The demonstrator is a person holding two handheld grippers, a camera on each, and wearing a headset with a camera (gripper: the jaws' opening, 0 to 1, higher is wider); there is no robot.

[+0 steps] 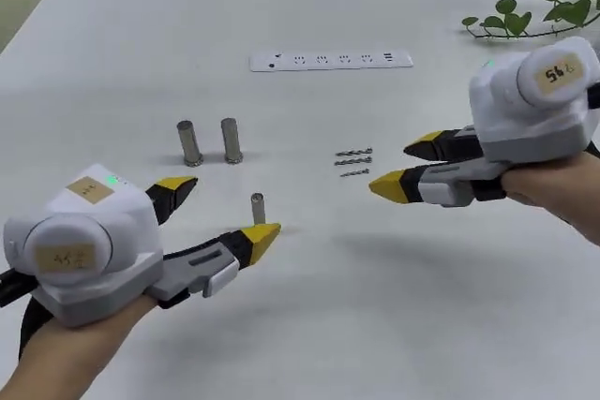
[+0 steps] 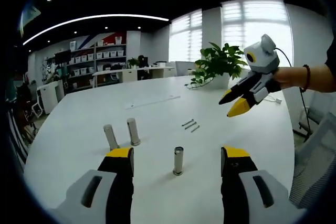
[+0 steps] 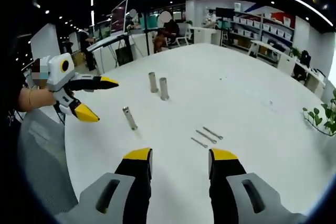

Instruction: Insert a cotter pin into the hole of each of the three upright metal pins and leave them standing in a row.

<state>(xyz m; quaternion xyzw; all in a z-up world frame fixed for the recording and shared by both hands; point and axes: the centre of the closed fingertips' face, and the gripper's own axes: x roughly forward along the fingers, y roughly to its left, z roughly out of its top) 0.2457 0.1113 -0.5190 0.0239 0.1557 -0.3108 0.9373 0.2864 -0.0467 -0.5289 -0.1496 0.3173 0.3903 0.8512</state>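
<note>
Three grey metal pins stand upright on the white table: two side by side (image 1: 190, 142) (image 1: 231, 140) and a shorter-looking one (image 1: 258, 207) nearer me. Three cotter pins (image 1: 353, 161) lie in a small stack to their right. My left gripper (image 1: 221, 211) is open, its yellow tips on either side of the near pin (image 2: 178, 160) and a little short of it. My right gripper (image 1: 406, 167) is open just right of the cotter pins (image 3: 206, 136), above the table. Both hold nothing.
A white power strip (image 1: 330, 61) lies flat at the back of the table. A leafy plant (image 1: 548, 2) reaches in at the back right. The table (image 1: 375, 306) is bare white in front of me.
</note>
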